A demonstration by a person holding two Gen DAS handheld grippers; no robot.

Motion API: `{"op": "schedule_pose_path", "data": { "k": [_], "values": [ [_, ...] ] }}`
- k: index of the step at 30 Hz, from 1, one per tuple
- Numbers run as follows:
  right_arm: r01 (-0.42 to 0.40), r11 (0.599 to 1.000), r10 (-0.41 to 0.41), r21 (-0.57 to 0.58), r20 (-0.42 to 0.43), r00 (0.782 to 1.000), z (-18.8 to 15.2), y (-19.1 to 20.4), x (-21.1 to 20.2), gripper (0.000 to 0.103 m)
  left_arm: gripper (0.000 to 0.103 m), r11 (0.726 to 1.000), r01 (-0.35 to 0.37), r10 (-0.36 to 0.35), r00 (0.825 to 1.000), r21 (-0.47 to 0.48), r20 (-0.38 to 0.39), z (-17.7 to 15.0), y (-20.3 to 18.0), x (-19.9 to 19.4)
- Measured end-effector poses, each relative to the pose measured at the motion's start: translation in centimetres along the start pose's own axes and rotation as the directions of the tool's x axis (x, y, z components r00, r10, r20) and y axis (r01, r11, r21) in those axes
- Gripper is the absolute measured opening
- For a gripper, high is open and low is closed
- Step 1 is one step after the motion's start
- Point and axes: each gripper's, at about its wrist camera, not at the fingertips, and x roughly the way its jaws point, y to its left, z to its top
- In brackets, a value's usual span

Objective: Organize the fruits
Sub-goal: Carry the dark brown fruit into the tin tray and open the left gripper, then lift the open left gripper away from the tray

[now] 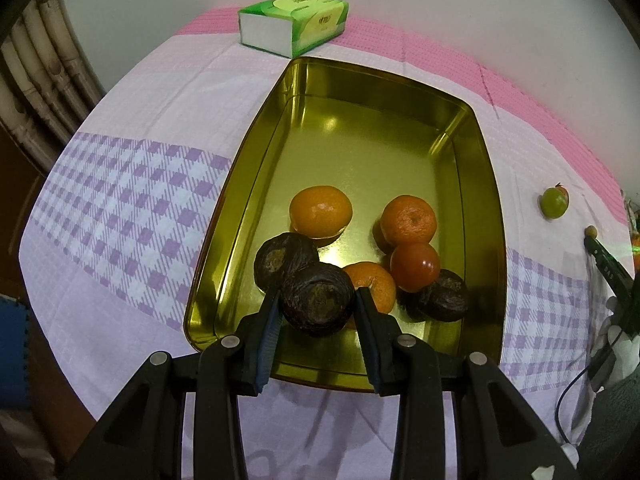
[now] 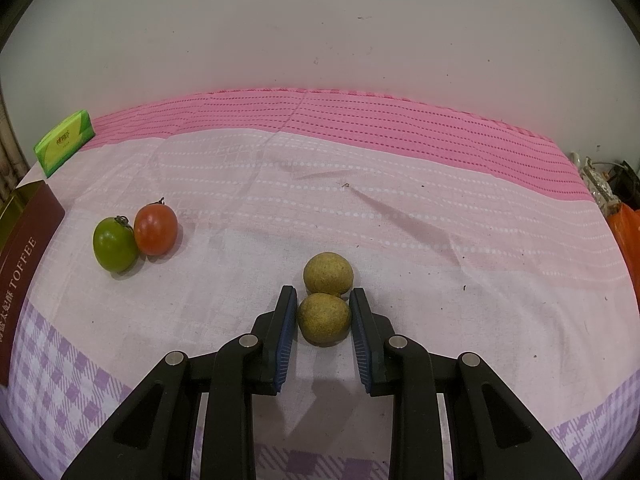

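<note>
In the left wrist view my left gripper [image 1: 318,294] is shut on a dark wrinkled fruit [image 1: 318,304], held over the near end of a gold tin tray [image 1: 256,156]. Inside the tray lie three oranges, the nearest [image 1: 376,284], a red tomato [image 1: 415,266] and two more dark fruits, one at the left [image 1: 280,260]. In the right wrist view my right gripper [image 2: 323,300] is shut on a small tan round fruit [image 2: 323,319] resting on the cloth. A second tan fruit [image 2: 328,273] touches it just beyond. A green tomato [image 2: 115,244] and a red tomato [image 2: 156,229] sit together at the left.
A green tissue box [image 1: 294,24] stands beyond the tray near the wall. The brown toffee tin side [image 2: 24,256] shows at the left edge of the right wrist view. Bags and clutter [image 2: 616,204] sit off the cloth's right end. The right gripper's tip [image 1: 600,256] appears at the far right.
</note>
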Motion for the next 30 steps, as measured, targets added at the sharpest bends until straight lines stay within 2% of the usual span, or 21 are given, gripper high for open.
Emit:
{"op": "schedule_pose_path", "data": {
  "k": [22,30],
  "values": [
    [-0.001,1.0,0.001,0.0,0.001,1.0,0.0,0.0,0.0,0.029,0.039,1.0,0.017,-0.017,1.0,-0.019,-0.011,0.4,0.4,0.0],
    [-0.003,1.0,0.003,0.0,0.001,1.0,0.0,-0.1,0.0,0.029,0.044,1.0,0.031,-0.03,0.999,-0.006,0.033,1.0,0.3,-1.3]
  ]
}}
